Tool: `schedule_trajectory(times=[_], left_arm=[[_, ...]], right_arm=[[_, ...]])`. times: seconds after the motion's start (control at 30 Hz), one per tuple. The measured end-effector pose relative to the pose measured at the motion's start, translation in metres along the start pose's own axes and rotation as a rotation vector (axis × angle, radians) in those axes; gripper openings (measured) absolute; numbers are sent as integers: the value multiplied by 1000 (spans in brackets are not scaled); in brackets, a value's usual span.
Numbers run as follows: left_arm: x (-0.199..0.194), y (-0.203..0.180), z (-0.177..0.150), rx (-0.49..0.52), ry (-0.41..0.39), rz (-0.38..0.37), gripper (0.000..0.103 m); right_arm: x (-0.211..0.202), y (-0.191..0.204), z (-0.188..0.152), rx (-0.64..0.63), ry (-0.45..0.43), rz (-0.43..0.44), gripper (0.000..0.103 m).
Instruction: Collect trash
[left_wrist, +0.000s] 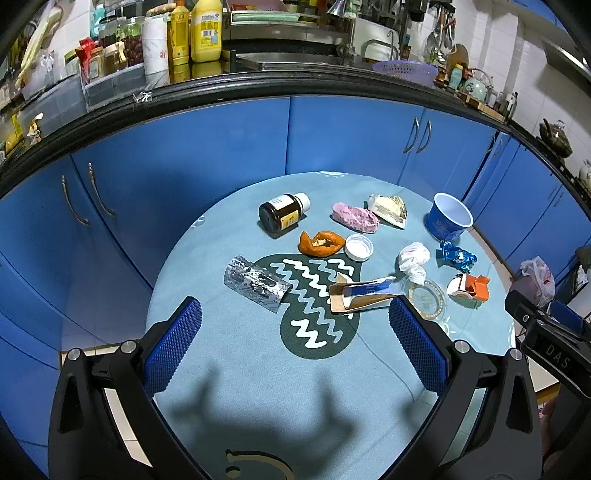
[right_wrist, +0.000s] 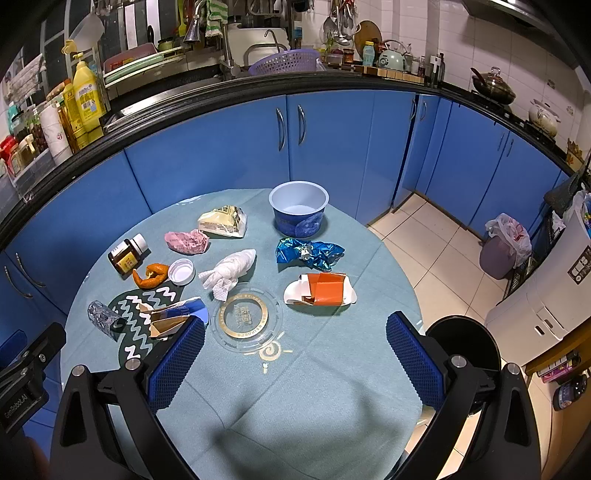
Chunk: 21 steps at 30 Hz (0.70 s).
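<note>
Trash lies scattered on a round table (left_wrist: 240, 369) (right_wrist: 303, 387) with a blue-green cloth. I see a brown pill bottle (left_wrist: 282, 216) (right_wrist: 127, 256), orange peel (left_wrist: 320, 243) (right_wrist: 151, 275), a white lid (left_wrist: 358, 247) (right_wrist: 181, 271), a silver blister pack (left_wrist: 255, 282) (right_wrist: 101, 317), a torn carton (left_wrist: 360, 295) (right_wrist: 173, 319), a crumpled tissue (left_wrist: 413, 260) (right_wrist: 231, 271), blue foil (left_wrist: 456, 255) (right_wrist: 310, 253), an orange-and-white box (left_wrist: 469, 290) (right_wrist: 321, 293), a pink wrapper (left_wrist: 354, 217) (right_wrist: 186, 240), a cream wrapper (left_wrist: 389, 209) (right_wrist: 221, 221), a blue cup (left_wrist: 448, 216) (right_wrist: 299, 214) and a clear plastic lid (left_wrist: 424, 297) (right_wrist: 245, 319). My left gripper (left_wrist: 295, 321) and right gripper (right_wrist: 295, 341) hover open above the table's near side, holding nothing.
A black bin (right_wrist: 465, 343) stands on the tiled floor at the table's right. Blue cabinets (left_wrist: 177, 158) (right_wrist: 332, 140) curve behind the table under a crowded black counter. A bagged waste basket (right_wrist: 504, 245) sits by the cabinets, and a white appliance (right_wrist: 546, 295) stands at far right.
</note>
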<state>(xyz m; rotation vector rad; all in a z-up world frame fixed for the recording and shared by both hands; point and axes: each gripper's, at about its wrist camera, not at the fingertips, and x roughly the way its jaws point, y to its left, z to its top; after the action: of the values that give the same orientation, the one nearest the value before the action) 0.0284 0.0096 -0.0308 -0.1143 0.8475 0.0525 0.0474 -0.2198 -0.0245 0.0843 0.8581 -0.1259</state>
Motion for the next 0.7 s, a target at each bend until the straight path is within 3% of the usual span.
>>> schedule_trajectory(times=[0.7], left_arm=[[1, 0, 0, 1, 0, 0, 100]], right_arm=[[2, 0, 1, 0, 3, 1, 96]])
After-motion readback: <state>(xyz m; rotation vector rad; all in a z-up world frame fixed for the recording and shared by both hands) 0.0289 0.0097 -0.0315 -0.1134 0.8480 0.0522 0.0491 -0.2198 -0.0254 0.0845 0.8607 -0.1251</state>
